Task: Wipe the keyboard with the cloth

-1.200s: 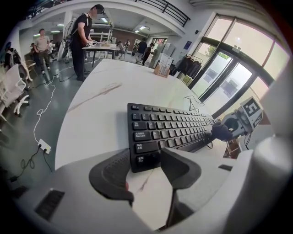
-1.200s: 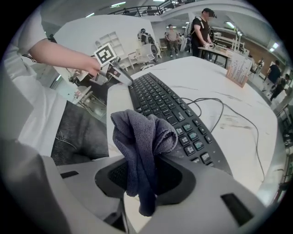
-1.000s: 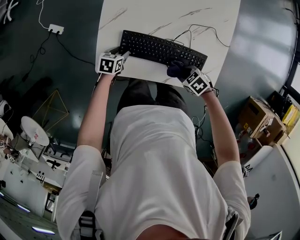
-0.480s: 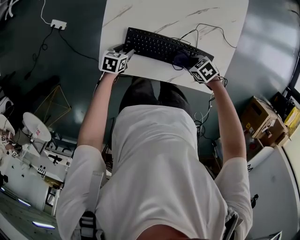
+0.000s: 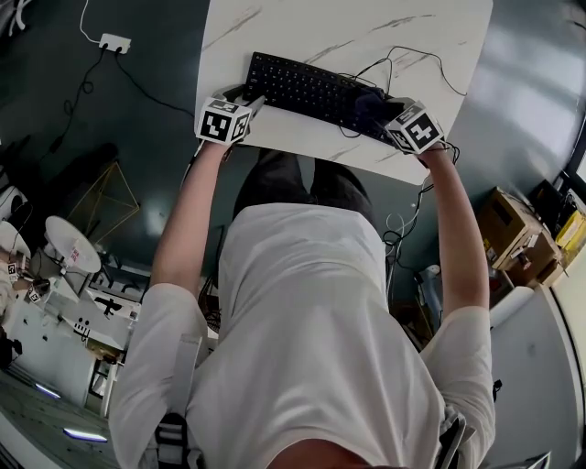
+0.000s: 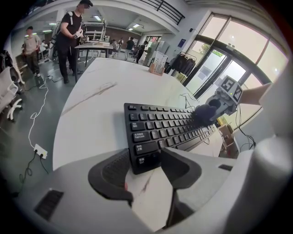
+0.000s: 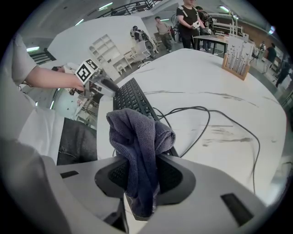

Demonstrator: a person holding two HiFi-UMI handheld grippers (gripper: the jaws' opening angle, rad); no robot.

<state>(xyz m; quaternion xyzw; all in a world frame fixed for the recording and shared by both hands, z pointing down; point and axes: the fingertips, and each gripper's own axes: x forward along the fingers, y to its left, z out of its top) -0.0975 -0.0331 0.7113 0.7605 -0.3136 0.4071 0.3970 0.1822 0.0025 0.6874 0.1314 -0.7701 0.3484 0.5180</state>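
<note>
A black keyboard [image 5: 307,87] lies near the front edge of the white marble table [image 5: 275,27]. My left gripper [image 5: 249,103] is at its near-left corner; in the left gripper view the jaws [image 6: 144,167] close on that corner of the keyboard [image 6: 169,130]. My right gripper [image 5: 386,114] is shut on a bunched dark blue-grey cloth [image 7: 139,137], which hangs between its pads [image 7: 139,176]. The cloth [image 5: 371,105] rests over the keyboard's right end. The left gripper view shows the cloth [image 6: 203,114] touching the keys there.
The keyboard's black cable [image 7: 206,119] loops over the table behind its right end. A wooden rack [image 7: 238,57] stands far back on the table. On the floor are a power strip [image 5: 114,43] at left and cardboard boxes [image 5: 513,234] at right. People stand at distant tables.
My right gripper has carried the cloth from the keyboard's front edge up and rightward onto its right end. The left gripper has stayed at the left corner.
</note>
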